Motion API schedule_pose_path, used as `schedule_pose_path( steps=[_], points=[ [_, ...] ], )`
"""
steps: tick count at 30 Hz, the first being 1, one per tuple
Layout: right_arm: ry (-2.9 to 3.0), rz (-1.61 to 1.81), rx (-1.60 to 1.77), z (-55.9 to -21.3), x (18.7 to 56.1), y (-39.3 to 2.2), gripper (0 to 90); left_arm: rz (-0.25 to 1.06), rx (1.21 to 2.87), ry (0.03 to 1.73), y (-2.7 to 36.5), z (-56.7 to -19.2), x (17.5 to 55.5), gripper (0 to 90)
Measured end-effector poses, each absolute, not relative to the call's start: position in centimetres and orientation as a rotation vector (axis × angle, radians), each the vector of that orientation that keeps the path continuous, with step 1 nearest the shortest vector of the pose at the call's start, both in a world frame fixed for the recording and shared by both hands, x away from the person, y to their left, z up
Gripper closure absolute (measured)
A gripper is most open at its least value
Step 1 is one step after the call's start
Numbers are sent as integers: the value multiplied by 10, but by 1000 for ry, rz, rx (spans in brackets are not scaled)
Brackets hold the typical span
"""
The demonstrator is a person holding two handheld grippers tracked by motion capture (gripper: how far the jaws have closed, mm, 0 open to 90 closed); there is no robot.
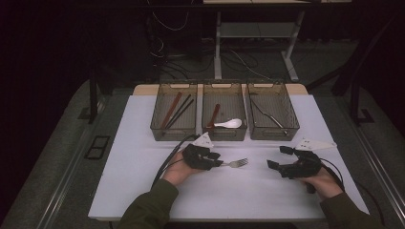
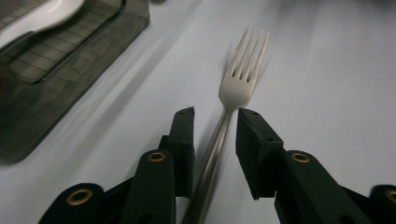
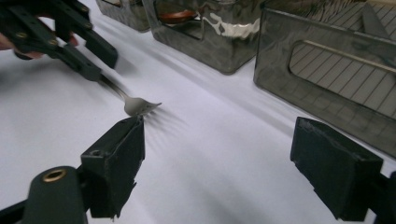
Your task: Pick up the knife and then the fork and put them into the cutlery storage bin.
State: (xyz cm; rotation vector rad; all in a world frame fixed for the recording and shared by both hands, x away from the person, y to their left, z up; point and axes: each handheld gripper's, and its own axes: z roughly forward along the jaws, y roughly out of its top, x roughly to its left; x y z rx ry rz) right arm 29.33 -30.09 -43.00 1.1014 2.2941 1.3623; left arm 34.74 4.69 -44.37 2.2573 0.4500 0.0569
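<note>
Fingers (image 2: 184, 140) of the left gripper (image 2: 215, 116) stand on either side of the fork (image 2: 236, 88) handle, with a narrow gap showing on each side of the metal, so the grip looks not quite closed (whether one pad already touches the handle I cannot tell). From the high view the fork lies on the white table (image 1: 143, 191) in front of the middle bin (image 1: 224, 131), tines pointing toward the right gripper (image 1: 279, 157), which hovers well apart with its jaws spread wide and nothing between them. Three bins stand along the far edge: chopsticks (image 1: 176, 110) lie in the left bin (image 1: 173, 134), a white spoon (image 1: 228, 124) in the middle one, and a slim metal utensil (image 1: 267, 114) in the right bin (image 1: 274, 133). Judging by that sorting, most cutlery is already put away; what seems left is to close on the fork, lift it and drop it into a bin, probably the right one
</note>
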Motion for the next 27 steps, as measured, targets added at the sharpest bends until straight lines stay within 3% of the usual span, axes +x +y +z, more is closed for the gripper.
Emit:
schedule_pose_path(
  steps=[17, 27],
  points=[
    [2334, 1331, 1063, -435, 293, -296, 177, 36, 2318, 365, 35, -450, 341, 833],
    [2335, 1352, 1128, -434, 296, -297, 161, 44, 2321, 393, 34, -448, 339, 843]
  ],
)
